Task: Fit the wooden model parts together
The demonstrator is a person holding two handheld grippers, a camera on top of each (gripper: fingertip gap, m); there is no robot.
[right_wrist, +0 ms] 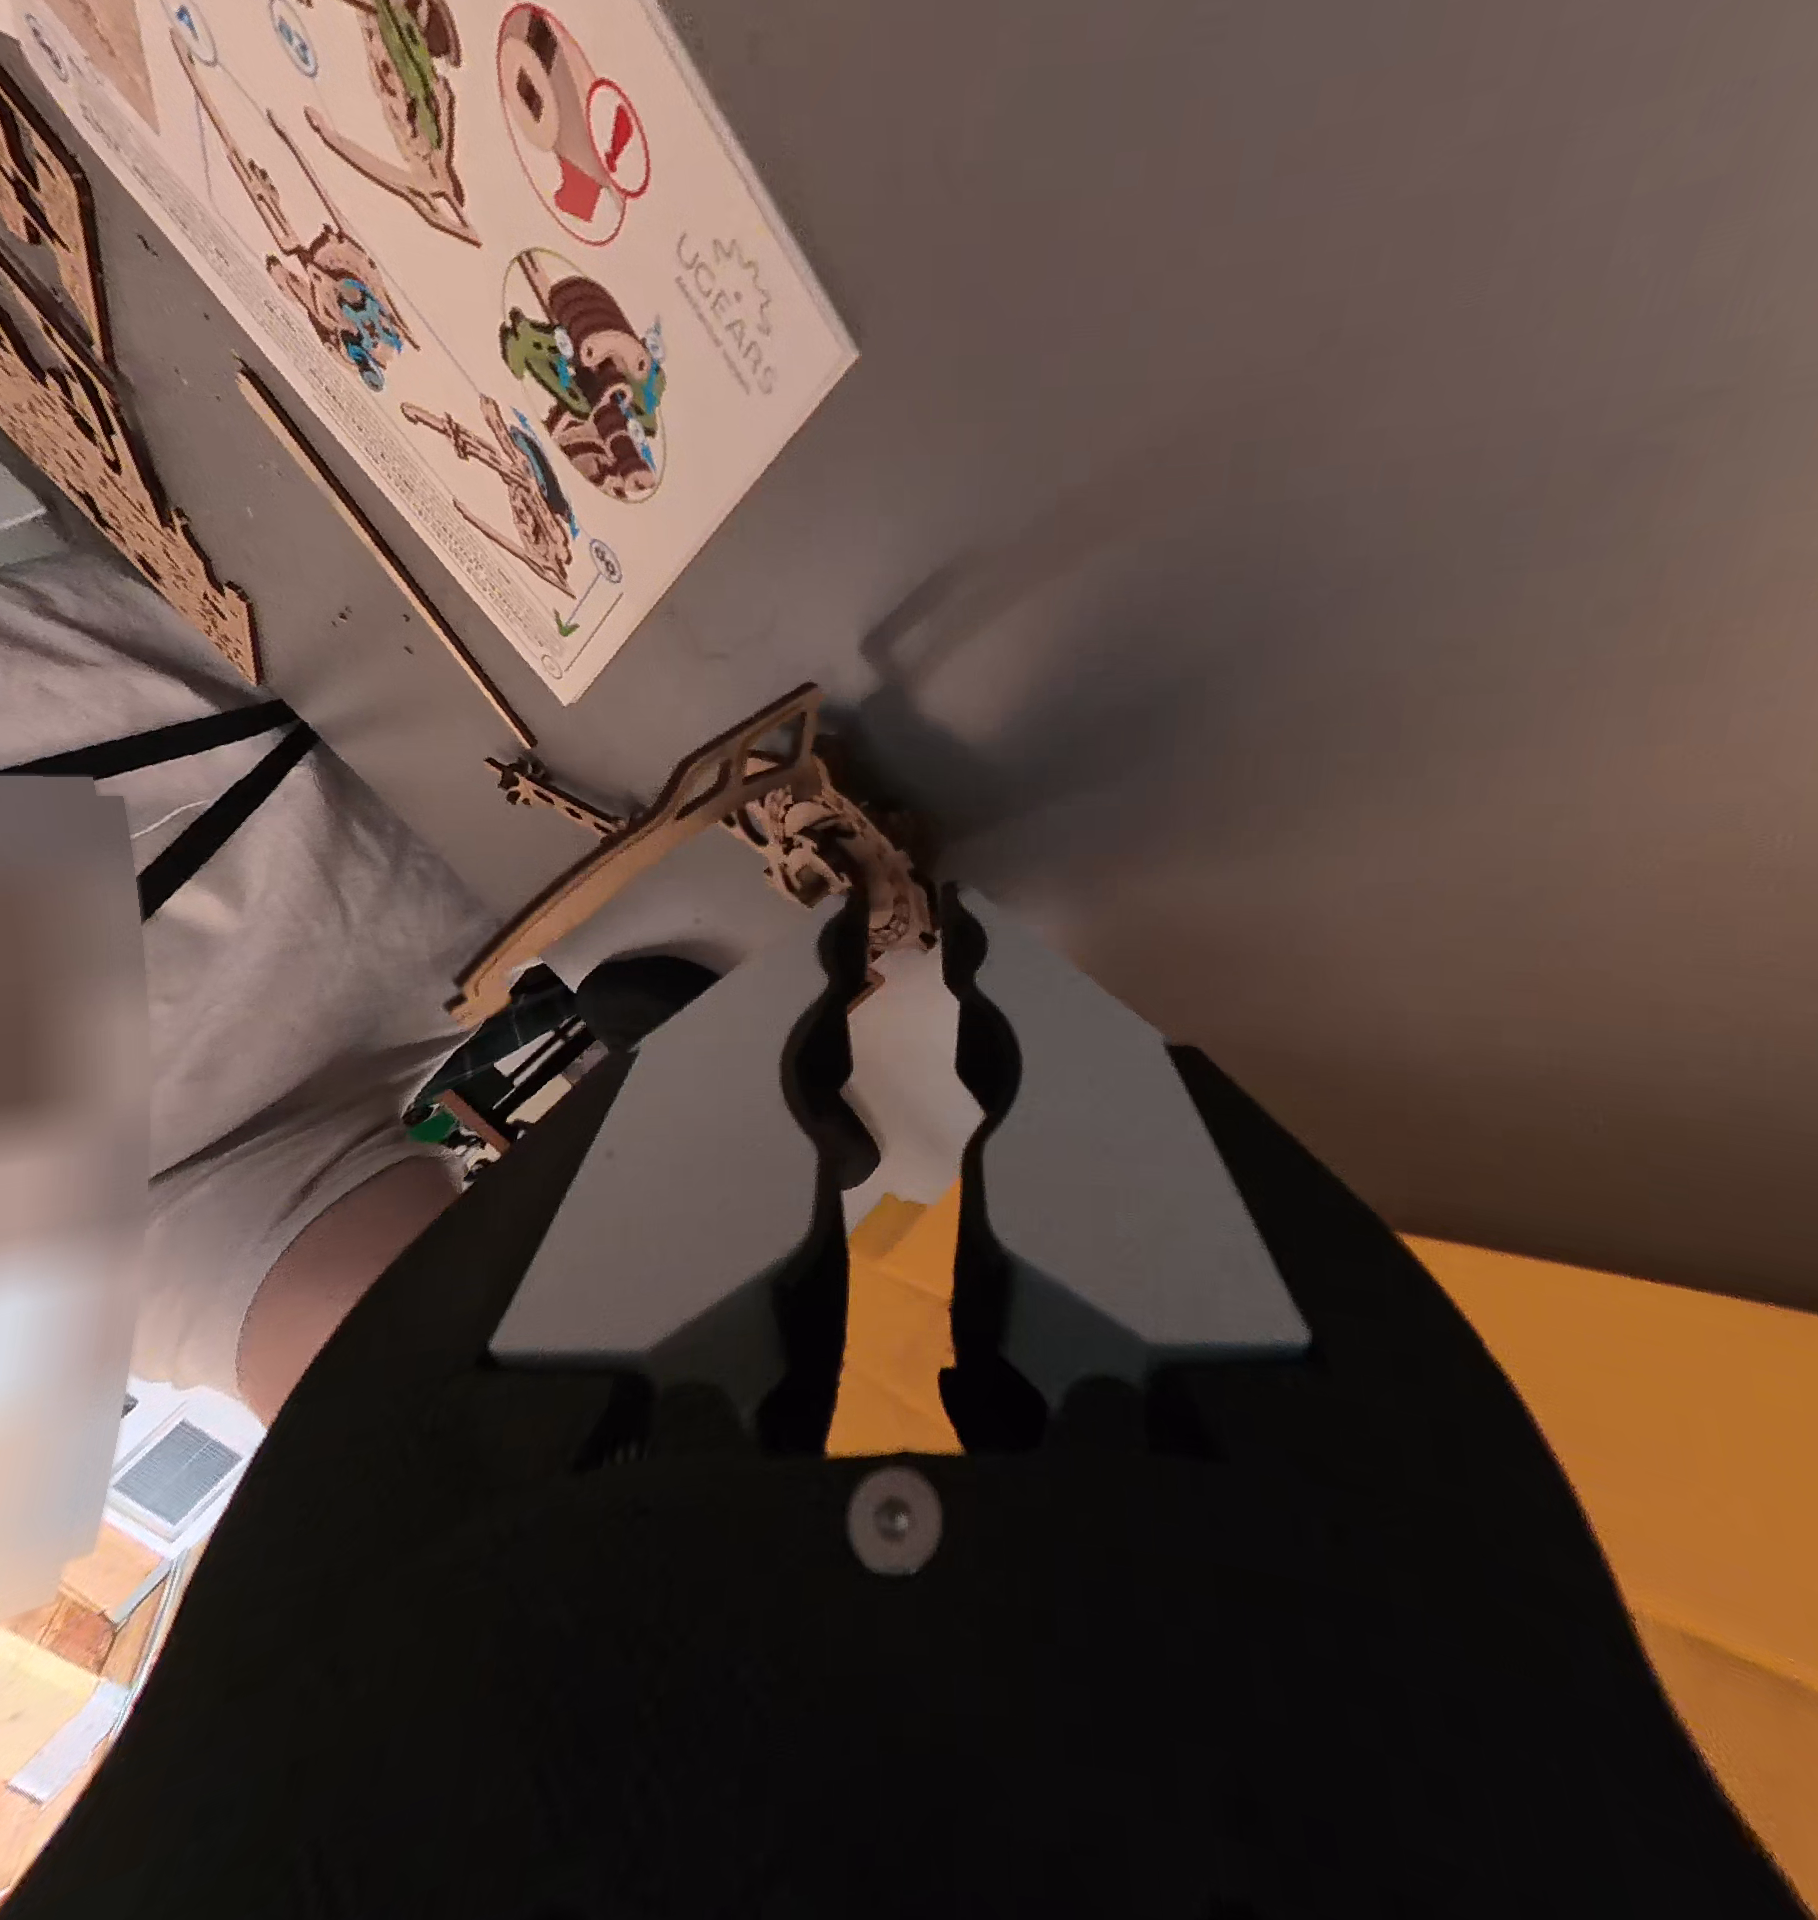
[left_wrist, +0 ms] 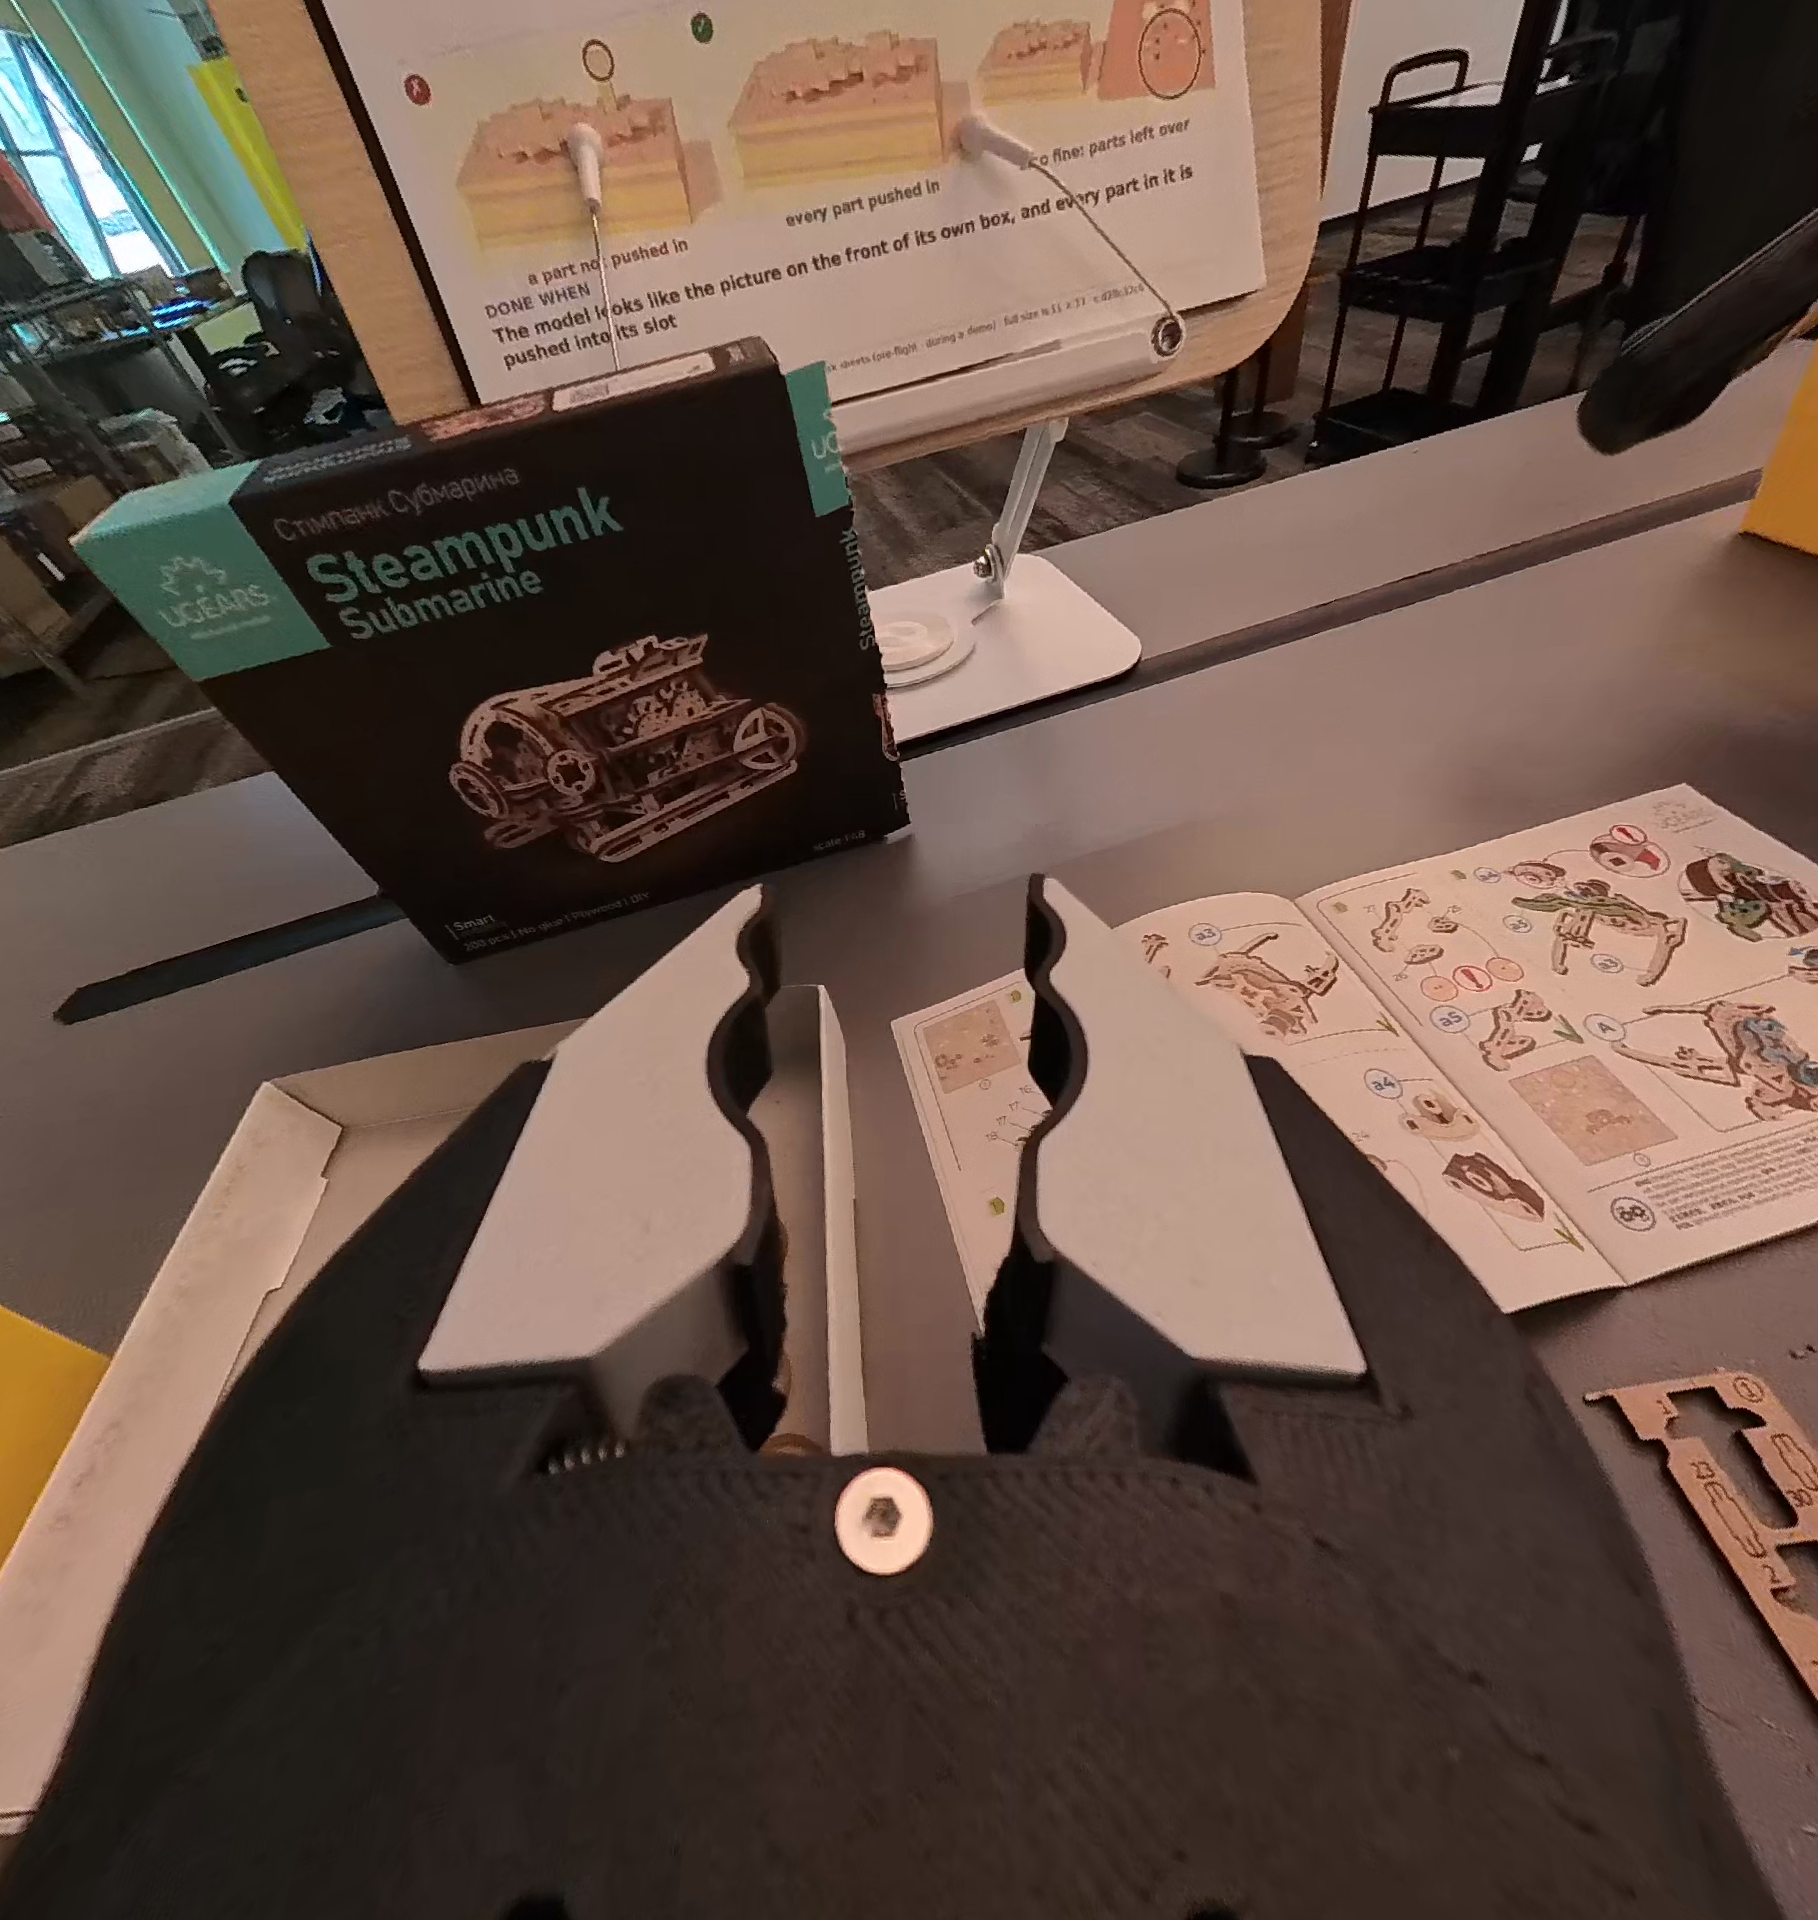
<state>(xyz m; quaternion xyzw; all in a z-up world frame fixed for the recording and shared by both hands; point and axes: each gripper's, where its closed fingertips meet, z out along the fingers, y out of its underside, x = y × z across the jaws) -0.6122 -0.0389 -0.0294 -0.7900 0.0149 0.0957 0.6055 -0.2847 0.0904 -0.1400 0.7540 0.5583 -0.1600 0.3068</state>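
Pale laser-cut wooden assembly (right_wrist: 832, 831) pinched in right gripper (right_wrist: 894, 914); left gripper (left_wrist: 900, 935) spread, empty.

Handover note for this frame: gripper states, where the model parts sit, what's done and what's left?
Left gripper: open, empty, hovering over the white cardboard tray.
Right gripper: fingertips around the partly built wooden assembly; a narrow gap shows lower down, so firm grip is uncertain. A long flat arm piece sticks out of it.
Open instruction booklet lies on the grey table, kit box stands behind, punched plywood sheet at the near right.
Done: sub-assembly partly joined. Left: further parts, apparently many.
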